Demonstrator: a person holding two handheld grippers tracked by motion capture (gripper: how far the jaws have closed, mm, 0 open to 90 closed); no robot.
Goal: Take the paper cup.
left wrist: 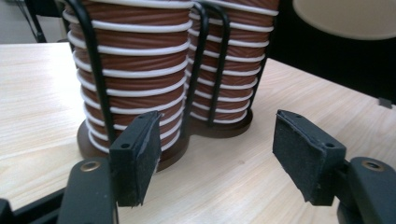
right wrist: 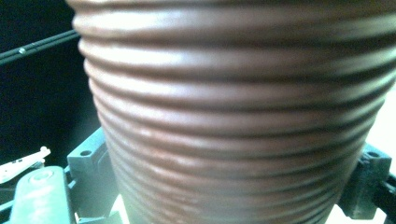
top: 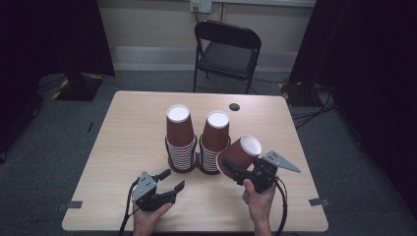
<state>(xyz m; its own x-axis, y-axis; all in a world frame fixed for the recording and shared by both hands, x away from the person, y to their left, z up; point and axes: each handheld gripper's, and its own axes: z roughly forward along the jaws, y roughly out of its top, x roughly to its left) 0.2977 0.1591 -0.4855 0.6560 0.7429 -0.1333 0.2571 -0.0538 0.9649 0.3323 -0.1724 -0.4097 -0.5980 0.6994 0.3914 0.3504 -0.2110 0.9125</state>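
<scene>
Beside the two cup stacks (top: 199,142), the right gripper (top: 231,167) clamps a tilted brown cup (top: 239,153) above the table (top: 123,128). Left gripper (top: 173,180) stands part open, empty. Risk: excess squeeze crushes the cup; lowering off-centre topples the right stack (top: 214,142).

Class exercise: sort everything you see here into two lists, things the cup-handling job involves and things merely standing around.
In the job:
right gripper, clamped on a single brown cup
left gripper, open
left cup stack
right cup stack
wire holders

Standing around:
folding chair
table
wall socket
</scene>
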